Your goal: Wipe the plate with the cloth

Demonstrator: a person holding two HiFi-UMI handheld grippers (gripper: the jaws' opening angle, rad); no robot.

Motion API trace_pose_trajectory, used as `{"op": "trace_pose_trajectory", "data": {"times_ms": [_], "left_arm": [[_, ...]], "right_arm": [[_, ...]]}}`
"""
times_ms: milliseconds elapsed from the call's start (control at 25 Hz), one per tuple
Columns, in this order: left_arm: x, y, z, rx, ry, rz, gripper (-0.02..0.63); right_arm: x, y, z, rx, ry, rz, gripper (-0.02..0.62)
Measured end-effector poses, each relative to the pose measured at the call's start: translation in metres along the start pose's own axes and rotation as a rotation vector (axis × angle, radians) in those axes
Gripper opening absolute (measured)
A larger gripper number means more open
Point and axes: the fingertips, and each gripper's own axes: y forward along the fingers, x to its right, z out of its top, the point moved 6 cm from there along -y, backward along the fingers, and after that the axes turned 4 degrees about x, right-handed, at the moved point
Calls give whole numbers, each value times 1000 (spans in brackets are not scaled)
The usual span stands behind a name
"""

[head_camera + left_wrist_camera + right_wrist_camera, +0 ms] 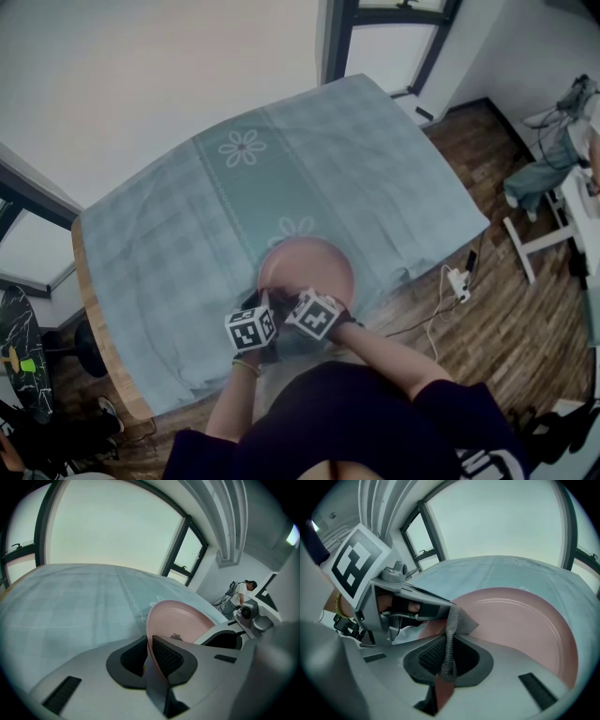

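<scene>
Plate (307, 267): pink, set on the checked tablecloth (281, 178) near the table's front edge. Its near rim is clamped between the nearly closed jaws of the left gripper (149, 645).

Cloth (458, 620): grey, pinched in the closed right gripper (448, 656) and held against the plate's near part, just beside the left gripper.

Progress: both grips are secured. Wiping is judged barely begun, with most of the surface left.

I find no word, number or brand name that I can read in any view. The only signs are black-and-white square code markers, on the left cube (250, 328) of the left gripper (149, 654) and the right cube (314, 315) of the right gripper (448, 654).
</scene>
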Motion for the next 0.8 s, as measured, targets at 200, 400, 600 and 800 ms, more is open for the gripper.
{"op": "trace_pose_trajectory", "data": {"times_ms": [200, 400, 600, 800], "left_arm": [[-1, 0, 0, 1, -2, -3, 46], [0, 0, 0, 4, 0, -3, 46], [-1, 0, 0, 4, -1, -3, 46], [0, 0, 0, 4, -2, -3, 46]], "right_arm": [[6, -9, 2, 12, 11, -43, 34], [17, -22, 8, 42, 16, -101, 34], [35, -32, 15, 66, 6, -157, 34], [59, -41, 19, 64, -9, -228, 34]]}}
